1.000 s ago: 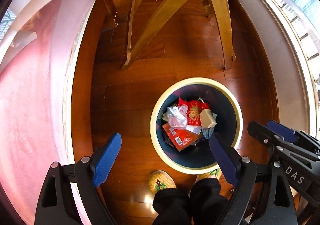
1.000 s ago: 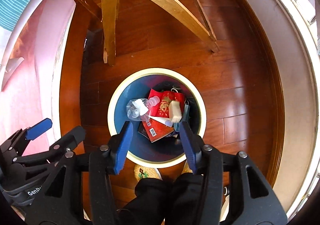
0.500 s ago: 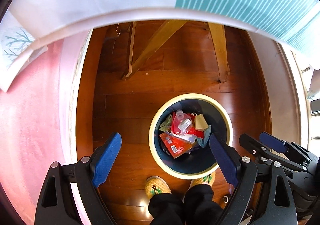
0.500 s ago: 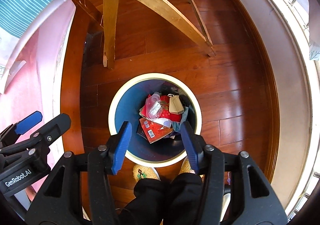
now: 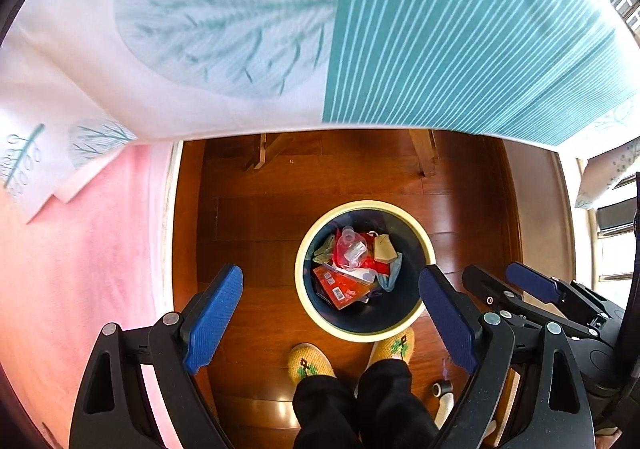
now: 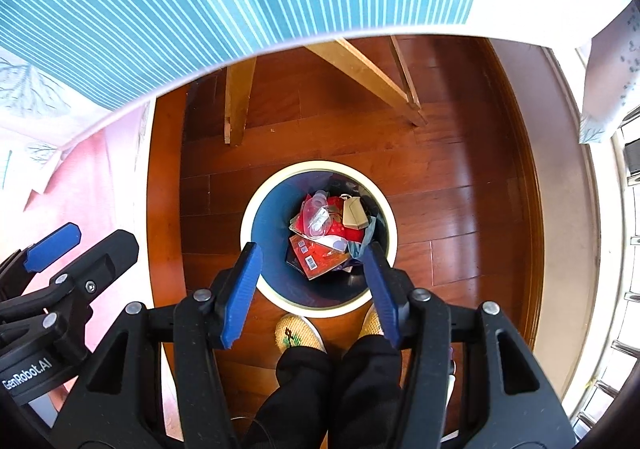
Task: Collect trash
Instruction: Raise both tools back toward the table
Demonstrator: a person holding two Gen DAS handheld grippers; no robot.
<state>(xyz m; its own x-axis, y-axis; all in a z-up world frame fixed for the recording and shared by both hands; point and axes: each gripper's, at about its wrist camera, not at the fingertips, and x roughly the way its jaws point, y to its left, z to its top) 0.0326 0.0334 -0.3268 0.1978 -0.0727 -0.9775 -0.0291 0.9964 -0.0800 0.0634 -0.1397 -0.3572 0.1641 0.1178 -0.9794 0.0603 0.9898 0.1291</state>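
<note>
hanging above the floor (image 5: 256, 233), both looking straight down. left gripper (image 5: 332, 313) standing wide apart, gripping nothing; right gripper (image 6: 316, 289) likewise spread with nothing between its pads (image 6: 240, 289)

sitting far below and just ahead of the right gripper, between its fingertips in that view: a round bin (image 6: 256, 209) with a cream rim and dark blue inside. showing in the left view ahead and toward the right finger (image 5: 444, 313), as bin (image 5: 360, 205)

lying heaped inside the bin: trash (image 6: 328, 233), namely a clear bottle (image 6: 316, 217) on top, a red packet (image 6: 320, 261) with a barcode nearest the gripper, a tan piece (image 6: 354, 215) on the far right, a bluish rag (image 6: 362, 245) beside it. same heap seen from the left as trash (image 5: 352, 269)

standing directly under the grippers, touching the near rim of the bin: two knitted slippers (image 5: 308, 363) and black trouser legs (image 5: 360, 409)

spreading ahead and above, filling the top of both views: a cloth (image 5: 460, 29) with teal stripes and pale tree prints, wooden legs (image 6: 238, 105) showing beneath its edge. lying to the left of the left gripper: a pink surface (image 5: 80, 257)
</note>
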